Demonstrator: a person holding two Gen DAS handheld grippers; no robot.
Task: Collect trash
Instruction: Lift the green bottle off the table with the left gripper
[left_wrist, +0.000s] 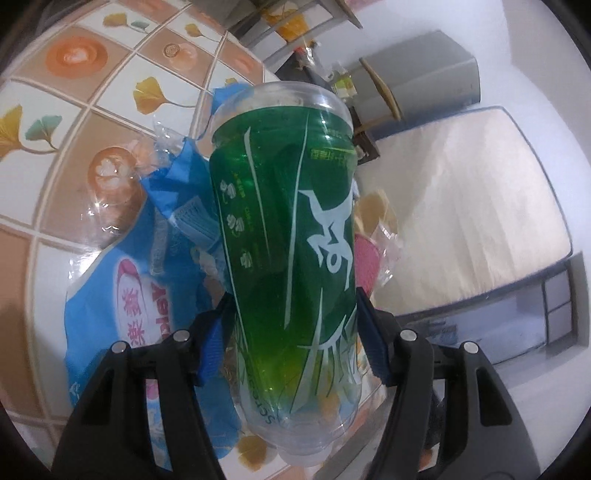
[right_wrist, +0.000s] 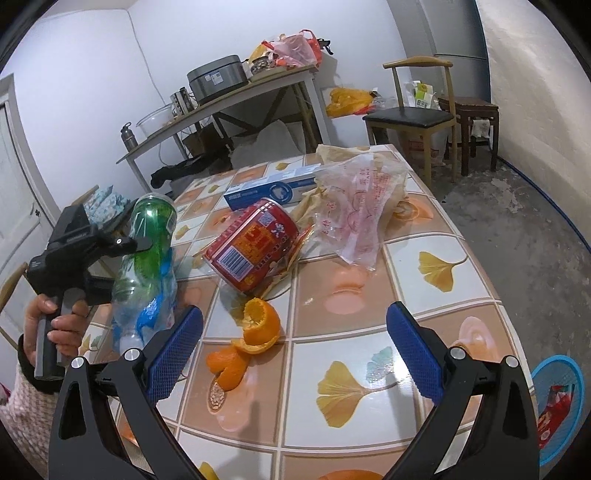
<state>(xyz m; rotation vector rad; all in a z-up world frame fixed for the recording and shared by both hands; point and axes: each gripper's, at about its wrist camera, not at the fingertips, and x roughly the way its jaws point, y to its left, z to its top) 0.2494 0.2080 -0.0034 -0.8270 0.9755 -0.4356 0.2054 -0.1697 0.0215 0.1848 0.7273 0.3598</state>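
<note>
The desk (right_wrist: 369, 295), tiled in a ginkgo-leaf pattern, is filling most of the right wrist view, its near edge cut off by the bottom of the frame. A crumpled clear plastic bag (right_wrist: 354, 206) with red print is lying at upper centre, partly hiding a long blue-and-white box (right_wrist: 269, 190) behind it. A red can (right_wrist: 255, 245) is lying on its side just left of the bag, with a barcode facing the camera; its other lettering is too small to read. Orange peel (right_wrist: 251, 332) is sitting in pieces at centre, below the can.

In the left wrist view the green plastic bottle (left_wrist: 291, 236) is filling the middle of the frame, blocking much of a blue wrapper (left_wrist: 147, 288) behind it. The left hand-held gripper (left_wrist: 291, 332) is grasping that bottle, its blue pads pressing both sides. In the right wrist view the bottle is showing at centre left, raised off the desk, with a person's hand (right_wrist: 55, 321) on the handle.

The right hand-held gripper (right_wrist: 295, 347) is standing wide and released, holding nothing, above the desk near the peel.
</note>
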